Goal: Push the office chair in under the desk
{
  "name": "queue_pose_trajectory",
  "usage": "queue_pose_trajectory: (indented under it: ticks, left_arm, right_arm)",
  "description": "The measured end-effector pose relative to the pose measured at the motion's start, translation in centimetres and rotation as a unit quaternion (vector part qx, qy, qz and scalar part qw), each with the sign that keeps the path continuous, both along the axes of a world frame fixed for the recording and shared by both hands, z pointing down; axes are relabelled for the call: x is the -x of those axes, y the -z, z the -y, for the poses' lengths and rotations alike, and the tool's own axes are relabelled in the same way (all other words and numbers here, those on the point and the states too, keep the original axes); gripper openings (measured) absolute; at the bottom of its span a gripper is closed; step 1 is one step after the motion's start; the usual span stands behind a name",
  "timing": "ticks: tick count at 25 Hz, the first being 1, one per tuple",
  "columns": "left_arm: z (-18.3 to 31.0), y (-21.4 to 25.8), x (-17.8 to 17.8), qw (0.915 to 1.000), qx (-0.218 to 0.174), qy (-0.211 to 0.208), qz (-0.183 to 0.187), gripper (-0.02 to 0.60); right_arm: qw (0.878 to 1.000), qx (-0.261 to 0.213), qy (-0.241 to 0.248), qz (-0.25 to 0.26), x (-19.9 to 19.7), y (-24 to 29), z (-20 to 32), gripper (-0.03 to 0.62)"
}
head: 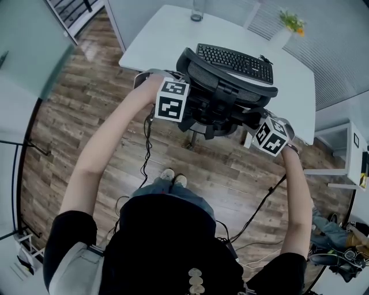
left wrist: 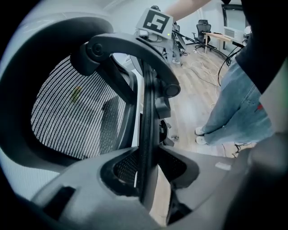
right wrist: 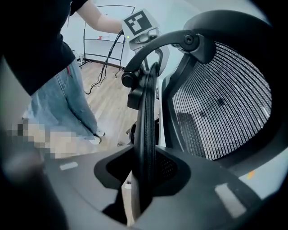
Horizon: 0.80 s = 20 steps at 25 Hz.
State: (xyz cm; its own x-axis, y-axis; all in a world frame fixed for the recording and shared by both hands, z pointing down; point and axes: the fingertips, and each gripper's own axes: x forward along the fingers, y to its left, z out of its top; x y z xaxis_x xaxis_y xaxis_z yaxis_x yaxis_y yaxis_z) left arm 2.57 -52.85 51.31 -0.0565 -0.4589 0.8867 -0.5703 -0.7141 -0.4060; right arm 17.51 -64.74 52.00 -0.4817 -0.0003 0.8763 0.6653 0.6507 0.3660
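A black office chair (head: 228, 86) with a mesh back stands at the near edge of the white desk (head: 167, 40), its back toward me. My left gripper (head: 185, 108) is shut on the left rim of the backrest and my right gripper (head: 258, 128) on the right rim. In the left gripper view the black rim (left wrist: 147, 134) runs straight between the jaws of that gripper (left wrist: 146, 176), with the mesh (left wrist: 76, 112) to the left. The right gripper view mirrors this: the rim (right wrist: 146, 130) sits in that gripper (right wrist: 144, 179), with the mesh (right wrist: 225, 108) to the right. The seat and base are mostly hidden.
On the desk lie a black keyboard (head: 235, 62), a glass (head: 197, 11) and a potted plant (head: 286, 31). Cables (head: 144, 155) trail over the wooden floor near my feet (head: 173, 176). A white shelf unit (head: 346, 155) stands at the right, a glass partition (head: 29, 46) at the left.
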Motion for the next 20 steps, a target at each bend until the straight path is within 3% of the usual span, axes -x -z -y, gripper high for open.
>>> queue_pose_trajectory:
  ticks: [10, 17, 20]
  left_arm:
    - [-0.1, 0.1, 0.0, 0.9997, -0.017, -0.009, 0.018, 0.143]
    - [-1.3, 2.2, 0.4, 0.9931, -0.101, 0.003, 0.059, 0.152]
    - [-2.3, 4.1, 0.6, 0.9867, -0.147, 0.023, 0.065, 0.078]
  right_arm:
    - [1.000, -0.007, 0.002, 0.010, 0.1, 0.2, 0.0, 0.143]
    - [0.996, -0.001, -0.010, 0.083, -0.2, 4.2, -1.2, 0.158]
    - [0.988, 0.033, -0.042, 0.145, -0.6, 6.9, -2.0, 0.143]
